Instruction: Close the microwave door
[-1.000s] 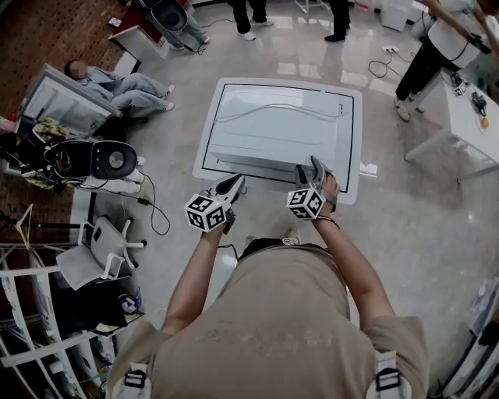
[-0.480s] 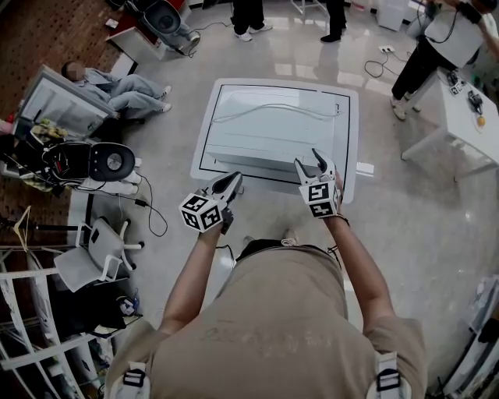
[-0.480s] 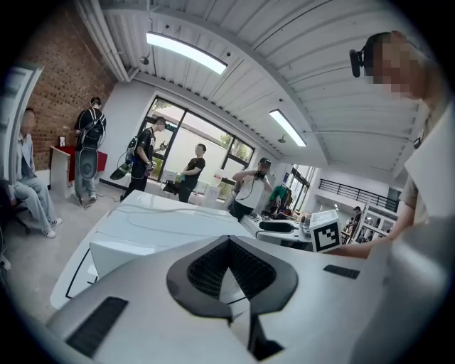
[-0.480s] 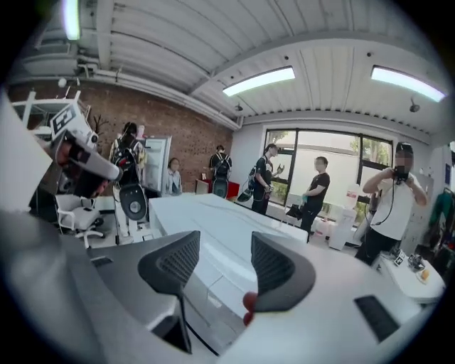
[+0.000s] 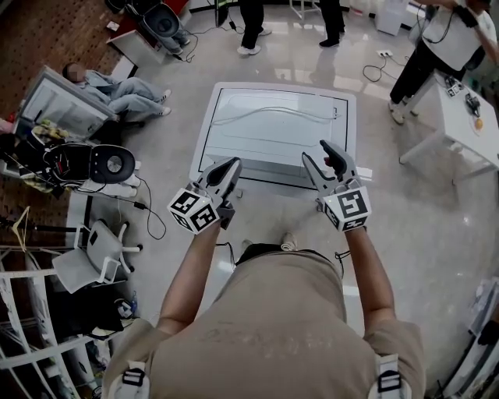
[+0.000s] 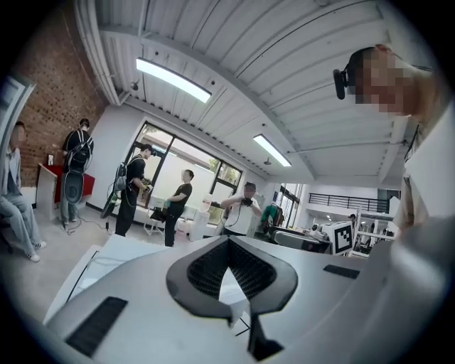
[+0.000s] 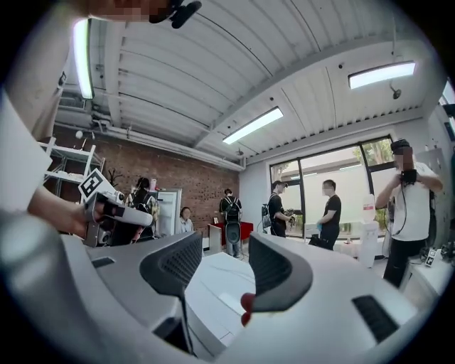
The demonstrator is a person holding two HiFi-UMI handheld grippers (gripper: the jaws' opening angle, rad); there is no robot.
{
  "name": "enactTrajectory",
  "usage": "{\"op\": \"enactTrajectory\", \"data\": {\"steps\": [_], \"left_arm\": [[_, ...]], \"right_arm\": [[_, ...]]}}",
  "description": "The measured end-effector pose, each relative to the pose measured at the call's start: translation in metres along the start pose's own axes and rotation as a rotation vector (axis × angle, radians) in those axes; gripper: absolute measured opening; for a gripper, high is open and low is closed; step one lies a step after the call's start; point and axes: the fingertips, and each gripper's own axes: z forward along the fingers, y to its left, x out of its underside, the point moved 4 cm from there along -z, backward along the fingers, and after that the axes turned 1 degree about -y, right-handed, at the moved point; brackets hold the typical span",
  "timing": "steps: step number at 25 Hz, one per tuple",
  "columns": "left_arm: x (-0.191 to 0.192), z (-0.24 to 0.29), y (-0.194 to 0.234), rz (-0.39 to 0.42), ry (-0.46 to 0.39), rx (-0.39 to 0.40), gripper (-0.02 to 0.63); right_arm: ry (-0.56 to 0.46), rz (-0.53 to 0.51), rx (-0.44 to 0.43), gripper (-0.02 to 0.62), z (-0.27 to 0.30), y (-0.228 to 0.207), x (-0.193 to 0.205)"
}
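microwave (image 5: 277,128) shows whole in head view, only partly in gripper views.

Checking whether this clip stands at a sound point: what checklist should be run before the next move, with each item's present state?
1. Microwave door shut: cannot tell. No door swings out past its front in the head view, but the front face is hidden.
2. Left gripper empty: ok. Jaws together, nothing between them.
3. Right gripper empty: ok. Jaws apart and closing, nothing between them.
4. Grippers clear of the microwave: ok. Both are held in the air at its near side, touching nothing.
5. Bystanders clear of the table: ok. They stand apart from its far side.
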Motion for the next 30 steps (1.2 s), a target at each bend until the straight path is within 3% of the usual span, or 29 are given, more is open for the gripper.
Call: {"op": "enactTrajectory", "data": {"steps": [5,10,17,21,30], "left_arm": [[-0.016,-0.003,0.002,0.014,-0.030,-0.012,0.003],[-0.009,-0.009,0.012,0.004,-0.023,-0.040,0.002],[0.002,-0.010,0.016,-0.008,-0.006,-0.050,0.003],[0.001,-0.011,0.015,-0.007,-0.005,-0.048,0.002],[0.002,-0.015,0.018,-0.008,0.000,-0.056,0.003]], "right_arm": [[-0.028,-0.025,0.040,0.204,-0.019,-0.012,-0.015],[0.004,-0.055,0.092,0.199,-0.025,-0.024,-0.004],[0.012,-0.037,0.101,0.192,-0.023,-0.027,0.001],[0.067,-0.108,0.070,0.176,-0.018,-0.018,-0.001],[0.031,-0.144,0.028,0.146,-0.016,-0.004,-0.013]]}}
